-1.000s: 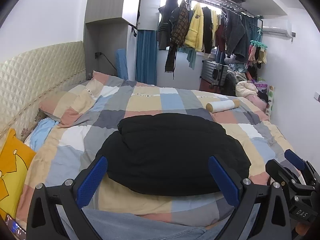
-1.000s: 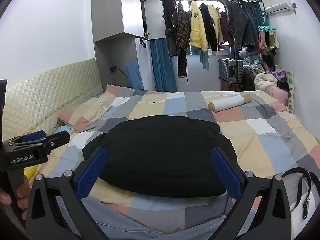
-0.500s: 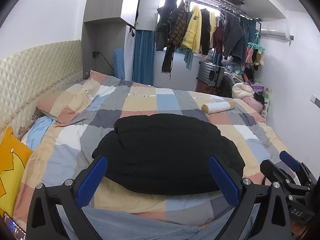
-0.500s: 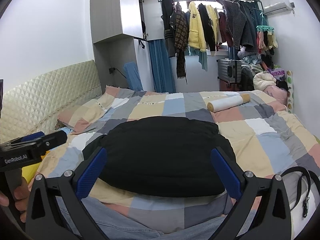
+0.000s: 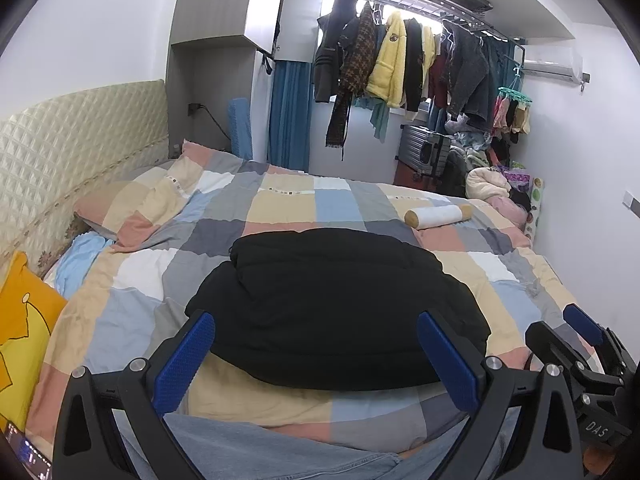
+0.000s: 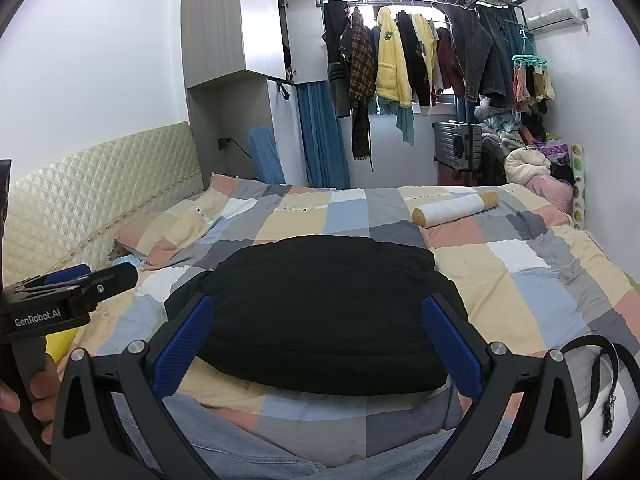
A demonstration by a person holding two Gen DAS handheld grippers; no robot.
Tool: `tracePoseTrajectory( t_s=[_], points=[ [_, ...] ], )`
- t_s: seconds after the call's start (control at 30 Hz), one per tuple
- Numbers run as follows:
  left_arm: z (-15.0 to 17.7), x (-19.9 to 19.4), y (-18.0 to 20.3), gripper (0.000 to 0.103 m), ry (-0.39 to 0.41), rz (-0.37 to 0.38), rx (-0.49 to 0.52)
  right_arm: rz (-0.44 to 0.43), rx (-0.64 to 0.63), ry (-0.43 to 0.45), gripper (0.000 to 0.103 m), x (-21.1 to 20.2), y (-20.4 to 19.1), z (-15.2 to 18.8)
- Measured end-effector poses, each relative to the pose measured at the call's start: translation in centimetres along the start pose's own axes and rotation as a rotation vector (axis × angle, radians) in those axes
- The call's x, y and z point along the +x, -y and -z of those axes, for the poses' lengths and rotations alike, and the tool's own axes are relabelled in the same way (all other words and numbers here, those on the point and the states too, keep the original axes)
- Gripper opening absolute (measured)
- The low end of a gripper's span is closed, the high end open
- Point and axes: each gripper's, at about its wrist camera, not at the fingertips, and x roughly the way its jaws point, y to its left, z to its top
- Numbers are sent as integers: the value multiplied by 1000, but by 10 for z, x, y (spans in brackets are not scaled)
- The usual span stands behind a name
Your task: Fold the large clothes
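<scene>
A large black garment [image 5: 336, 304] lies folded in a thick rounded bundle on the checked bed cover [image 5: 280, 208]; it also shows in the right wrist view [image 6: 320, 312]. My left gripper [image 5: 316, 356] is open and empty, held above the bundle's near edge, apart from it. My right gripper [image 6: 320, 344] is open and empty, also above the near edge. The right gripper shows at the right in the left wrist view [image 5: 580, 336]. The left gripper shows at the left in the right wrist view [image 6: 80, 284].
A rolled white and tan bolster [image 5: 438, 216] lies on the far right of the bed. Pillows [image 5: 120, 208] and a yellow cushion [image 5: 20, 332] sit by the padded headboard. Clothes hang on a rack [image 5: 400, 64] beyond the bed. A black strap [image 6: 600, 364] lies at right.
Both grippers have drawn back and lifted slightly, so the view tilts a little. The black bundle has not moved. Both grippers stay open.
</scene>
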Motion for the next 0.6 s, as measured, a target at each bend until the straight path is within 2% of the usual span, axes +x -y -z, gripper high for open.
tracePoseTrajectory(
  t_s=[0.6],
  points=[
    [2, 0, 2, 102, 4, -8, 8, 6, 4, 2, 103, -3, 3, -1]
  ],
)
